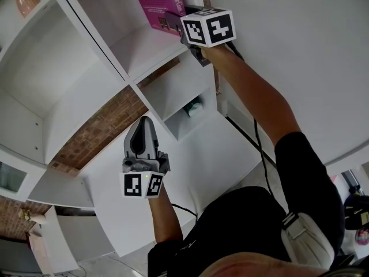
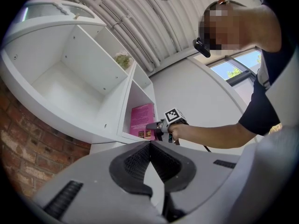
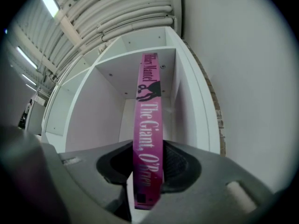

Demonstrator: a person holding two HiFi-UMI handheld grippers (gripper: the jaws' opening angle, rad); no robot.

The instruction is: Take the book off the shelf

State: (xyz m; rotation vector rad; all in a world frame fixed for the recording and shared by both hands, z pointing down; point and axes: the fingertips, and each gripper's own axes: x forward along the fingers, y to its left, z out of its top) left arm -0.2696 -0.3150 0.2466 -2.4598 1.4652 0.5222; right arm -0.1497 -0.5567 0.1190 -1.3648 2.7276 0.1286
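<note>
Pink book (image 3: 148, 139), spine lettered "The Giant, O'Brien", stands upright in a compartment of the white cube shelf (image 1: 130, 77), spine facing out. It is the end compartment, the one next to the plain white wall (image 1: 288, 33). Right gripper (image 3: 148, 171) is at the lower part of the spine: jaws sit one on each side of the book, ribbed pads (image 3: 180, 164) against both covers, gap only as wide as the book. Head view shows the same: right gripper (image 1: 176, 23) reaches into the compartment mouth and meets the book's (image 1: 155, 4) outer edge, marker cube just behind, bare forearm (image 1: 253, 91) stretched out to it. Left gripper view catches it from the side, book (image 2: 142, 120) on the compartment floor with the right gripper (image 2: 152, 126) at its near bottom corner. Left gripper (image 2: 150, 146) has jaws pressed together, nothing between them. In the head view the left gripper (image 1: 144, 123) is held well apart from the book, in front of the shelf's side, pointing toward the shelf. Red brick wall (image 1: 104, 128) shows behind the shelf. A small pale green object (image 1: 194, 107) sits in a neighbouring compartment; too small to identify.
</note>
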